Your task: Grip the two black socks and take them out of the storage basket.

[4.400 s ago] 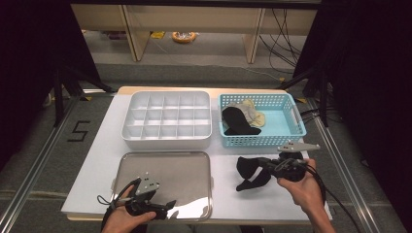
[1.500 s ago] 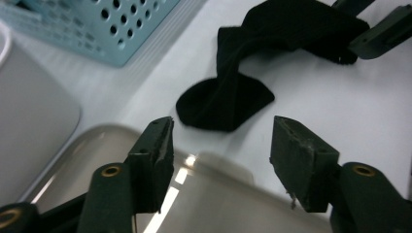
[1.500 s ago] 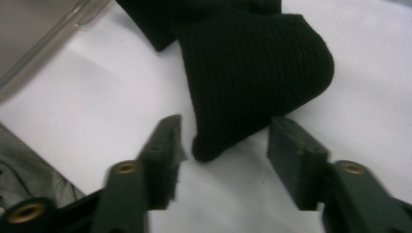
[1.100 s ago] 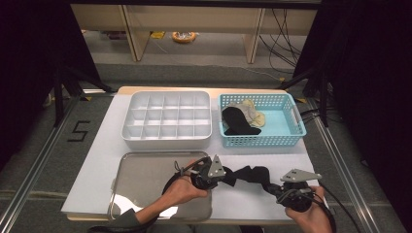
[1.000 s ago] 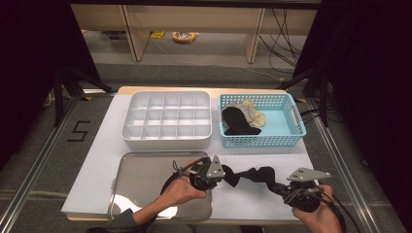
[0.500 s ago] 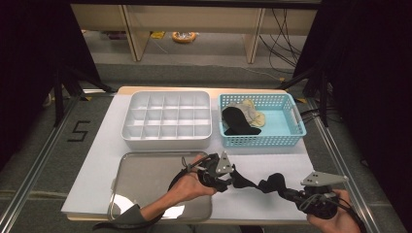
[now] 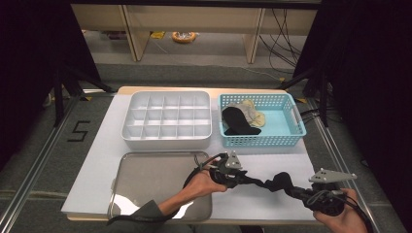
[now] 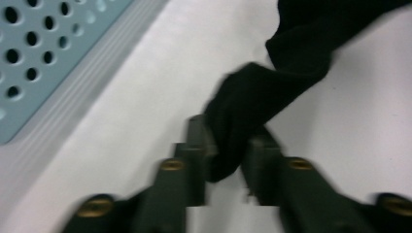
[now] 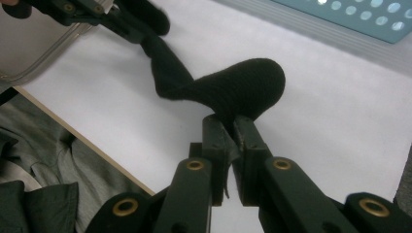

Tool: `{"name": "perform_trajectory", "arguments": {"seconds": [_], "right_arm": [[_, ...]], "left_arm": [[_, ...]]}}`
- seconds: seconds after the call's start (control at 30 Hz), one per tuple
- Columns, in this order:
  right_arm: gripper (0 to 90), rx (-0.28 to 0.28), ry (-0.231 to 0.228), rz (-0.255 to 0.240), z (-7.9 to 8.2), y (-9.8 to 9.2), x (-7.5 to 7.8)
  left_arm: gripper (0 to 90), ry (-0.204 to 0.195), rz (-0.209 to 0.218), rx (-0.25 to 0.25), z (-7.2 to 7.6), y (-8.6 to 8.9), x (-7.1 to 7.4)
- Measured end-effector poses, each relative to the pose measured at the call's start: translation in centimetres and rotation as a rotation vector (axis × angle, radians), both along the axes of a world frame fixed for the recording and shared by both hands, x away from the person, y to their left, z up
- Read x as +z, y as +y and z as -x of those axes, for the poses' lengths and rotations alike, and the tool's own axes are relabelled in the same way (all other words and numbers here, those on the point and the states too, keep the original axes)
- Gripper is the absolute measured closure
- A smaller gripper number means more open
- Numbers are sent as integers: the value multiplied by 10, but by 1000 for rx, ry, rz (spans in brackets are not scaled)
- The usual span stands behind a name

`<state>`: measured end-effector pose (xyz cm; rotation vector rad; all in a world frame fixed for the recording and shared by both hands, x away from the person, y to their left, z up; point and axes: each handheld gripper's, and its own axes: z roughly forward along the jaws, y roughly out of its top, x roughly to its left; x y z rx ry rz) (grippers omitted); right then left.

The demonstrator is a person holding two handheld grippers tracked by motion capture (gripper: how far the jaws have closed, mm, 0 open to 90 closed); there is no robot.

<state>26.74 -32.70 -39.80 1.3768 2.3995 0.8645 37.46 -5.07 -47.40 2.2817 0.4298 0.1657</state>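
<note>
Black sock [image 7: 272, 183] stretched between tools, lower centre-right of frame, over surface [image 7: 272, 160]. Left tool [image 7: 234, 178] just closing, pinching one end; right tool [image 7: 302, 194] pinching other. We keep tension even, grips firm, avoid slipping.

In the left gripper view the whole picture smears with motion: the jaws' edges and the fold of the black sock [image 8: 252, 104] between them are soft, and the sock runs off the top edge. The blue basket [image 8: 43, 53] beyond the jaws is cut by the top and left edges. In the right gripper view the sock's end vanishes between the pads [image 9: 217, 138]. In the high view the right hand [image 7: 340, 221] is cropped by the bottom edge.
</note>
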Motion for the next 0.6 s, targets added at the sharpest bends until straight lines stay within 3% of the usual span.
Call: {"name": "perform_trajectory", "arguments": {"seconds": [0.1, 0.13, 0.17, 0.2, 0.23, 0.3, 0.33, 0.37, 0.4, 0.57, 0.6], "right_arm": [[857, -7, -4, 8, -2, -3, 0], [857, 10, -32, 4, -3, -5, -1], [857, 14, -47, 4, -4, -7, -2], [858, 0, -45, 10, -3, -8, 0], [858, 26, -64, 12, -4, -11, 1], [858, -20, -33, -11, 1, -9, 4], [858, -36, -63, -46, 3, -6, 2], [858, 1, -72, -25, 3, -7, 4], [858, 37, -59, 2, 5, -8, 7], [858, 58, -8, -28, 14, 0, 13], [857, 44, -26, -42, 13, 2, 11]], "left_arm": [[819, -17, -7, -12, 5, -1, 2], [820, -10, -22, -31, 6, 1, 4], [820, 8, -8, -19, 10, 1, 6], [819, 13, -30, -32, 12, 3, 9], [817, 29, -31, -24, 16, 5, 12], [809, 43, -24, -20, 23, 10, 17], [806, 58, -16, -21, 28, 13, 20], [804, 66, -11, -26, 30, 15, 21], [803, 66, -15, -30, 33, 18, 23], [784, 133, -7, -32, 44, 29, 21], [783, 135, -8, -25, 42, 30, 20]]}}
